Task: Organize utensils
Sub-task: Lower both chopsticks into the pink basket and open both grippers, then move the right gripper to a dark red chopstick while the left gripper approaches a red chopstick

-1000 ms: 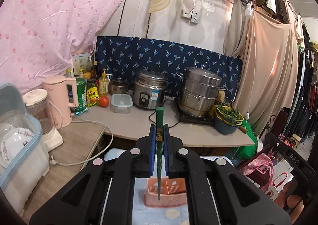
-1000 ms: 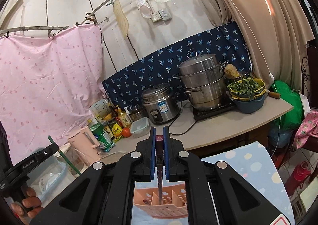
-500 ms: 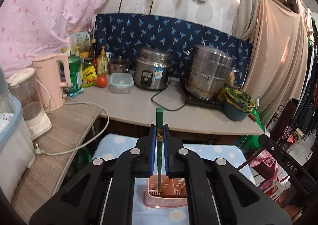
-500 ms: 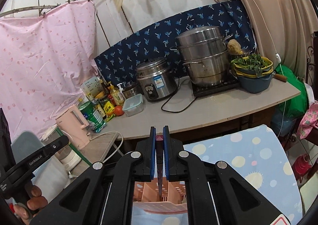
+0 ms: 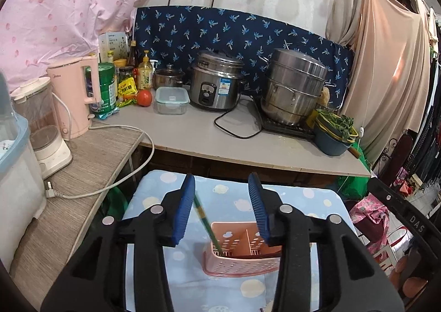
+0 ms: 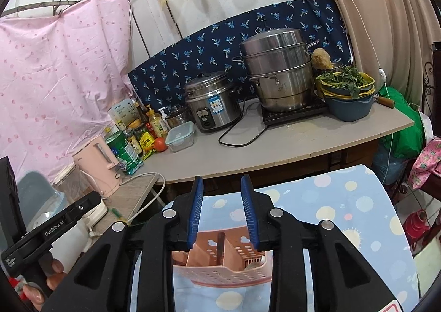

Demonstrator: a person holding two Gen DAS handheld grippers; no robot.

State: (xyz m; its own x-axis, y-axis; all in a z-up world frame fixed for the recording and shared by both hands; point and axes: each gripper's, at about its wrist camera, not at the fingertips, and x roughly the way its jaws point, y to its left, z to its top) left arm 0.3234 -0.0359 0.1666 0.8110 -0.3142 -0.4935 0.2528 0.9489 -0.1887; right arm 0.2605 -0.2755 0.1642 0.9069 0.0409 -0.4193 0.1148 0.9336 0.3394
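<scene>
My left gripper has just been opening, freeing the green utensil, which leans left in the pink caddy near the cloth's front edge. My right gripper, also just spread, probably released the dark utensil standing below.

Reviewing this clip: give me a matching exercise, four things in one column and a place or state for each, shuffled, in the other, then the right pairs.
Things:
1. green chopstick
2. tomato
3. leafy greens
4. left gripper

Places or states:
A. piled in stacked bowls at the right end of the counter
B. jaws apart, having just opened, pads pressing on nothing
C. leaning in the pink basket, its top by the left pad
D. on the counter beside a clear lidded container

Pairs: 1-C, 2-D, 3-A, 4-B
</scene>
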